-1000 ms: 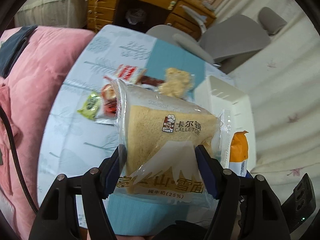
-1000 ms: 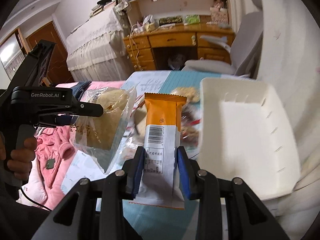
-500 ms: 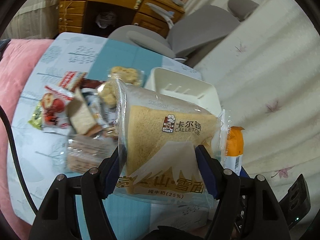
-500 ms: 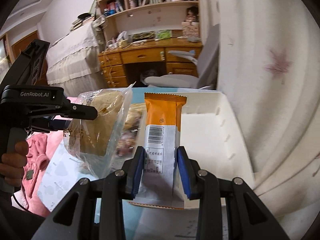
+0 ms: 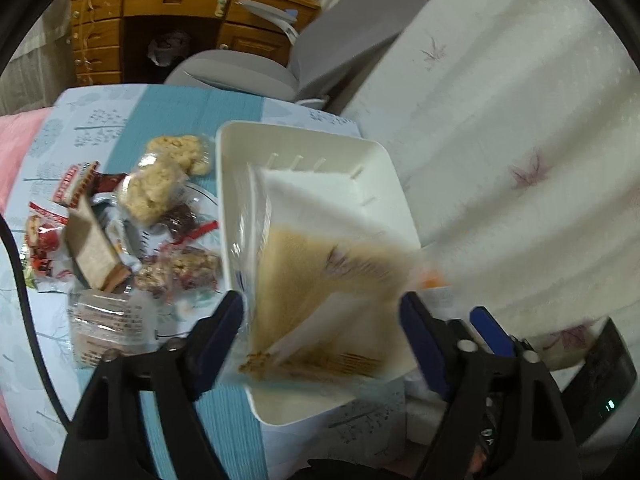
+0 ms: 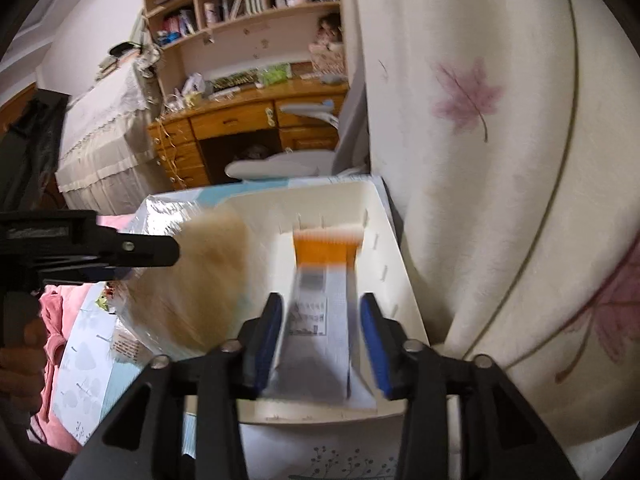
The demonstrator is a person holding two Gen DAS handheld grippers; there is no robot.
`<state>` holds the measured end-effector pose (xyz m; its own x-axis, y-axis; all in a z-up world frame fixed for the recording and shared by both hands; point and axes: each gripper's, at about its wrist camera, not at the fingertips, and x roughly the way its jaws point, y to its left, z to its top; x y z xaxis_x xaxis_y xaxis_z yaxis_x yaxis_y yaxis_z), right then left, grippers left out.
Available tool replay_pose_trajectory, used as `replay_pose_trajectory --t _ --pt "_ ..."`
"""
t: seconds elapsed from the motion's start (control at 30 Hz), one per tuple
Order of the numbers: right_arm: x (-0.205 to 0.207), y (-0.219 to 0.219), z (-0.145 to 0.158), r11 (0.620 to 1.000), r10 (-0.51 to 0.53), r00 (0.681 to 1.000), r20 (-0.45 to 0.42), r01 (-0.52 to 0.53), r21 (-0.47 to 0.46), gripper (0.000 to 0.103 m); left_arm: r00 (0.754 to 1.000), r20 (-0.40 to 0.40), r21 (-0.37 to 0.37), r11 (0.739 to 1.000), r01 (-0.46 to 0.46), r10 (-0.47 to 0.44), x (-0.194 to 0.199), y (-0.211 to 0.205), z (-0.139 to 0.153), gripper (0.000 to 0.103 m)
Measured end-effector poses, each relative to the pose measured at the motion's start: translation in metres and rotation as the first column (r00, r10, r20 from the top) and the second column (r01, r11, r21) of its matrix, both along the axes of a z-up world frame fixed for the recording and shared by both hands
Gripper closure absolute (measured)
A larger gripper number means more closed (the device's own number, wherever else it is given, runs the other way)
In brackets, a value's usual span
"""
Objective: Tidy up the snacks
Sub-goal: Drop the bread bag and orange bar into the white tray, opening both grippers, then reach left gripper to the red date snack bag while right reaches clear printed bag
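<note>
My jaws are opening on both sides; my left gripper stands wide, its pads clear of the blurred bread packet between them; my right gripper has parted from the orange-topped snack bar; both point steeply down over the white tray; bread and bar hang blurred above the tray's floor; more wrapped snacks lie left of the tray on the blue tablecloth.

wrist views angled down, sharing white tray
</note>
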<state>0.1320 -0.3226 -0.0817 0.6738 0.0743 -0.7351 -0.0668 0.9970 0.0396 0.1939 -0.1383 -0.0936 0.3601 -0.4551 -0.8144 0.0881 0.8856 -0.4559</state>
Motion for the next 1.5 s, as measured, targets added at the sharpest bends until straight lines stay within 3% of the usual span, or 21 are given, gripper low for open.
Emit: replay_pose_trajectory --t 0.03,0.17,0.63,0.93,1.5 --pt "0.003 -0.002 -0.003 1.000 -0.020 1.000 -0.018 0.020 0.004 0.043 1.000 0.002 -0.002 1.000 0.003 -0.003 -0.001 -0.001 0.000 0.015" --pt "0.005 -0.007 -0.008 0.997 -0.047 0.998 -0.052 0.049 0.053 0.040 1.000 -0.013 0.009 1.000 -0.009 0.009 -0.005 0.001 -0.003 0.015" --pt "0.002 0.021 -0.030 0.992 -0.001 0.983 -0.183 0.025 0.127 0.040 0.993 -0.093 0.103 0.993 -0.061 0.071 -0.040 0.039 -0.030 0.015" --pt "-0.001 0.065 -0.035 0.984 0.114 0.972 -0.205 -0.083 0.157 0.040 0.994 -0.059 0.227 0.971 -0.081 0.096 -0.063 0.080 -0.042 0.015" --pt "0.000 0.153 -0.037 0.976 0.189 0.956 -0.224 -0.158 0.148 0.040 0.971 -0.132 0.251 0.954 -0.162 0.199 -0.070 0.183 -0.057 0.015"
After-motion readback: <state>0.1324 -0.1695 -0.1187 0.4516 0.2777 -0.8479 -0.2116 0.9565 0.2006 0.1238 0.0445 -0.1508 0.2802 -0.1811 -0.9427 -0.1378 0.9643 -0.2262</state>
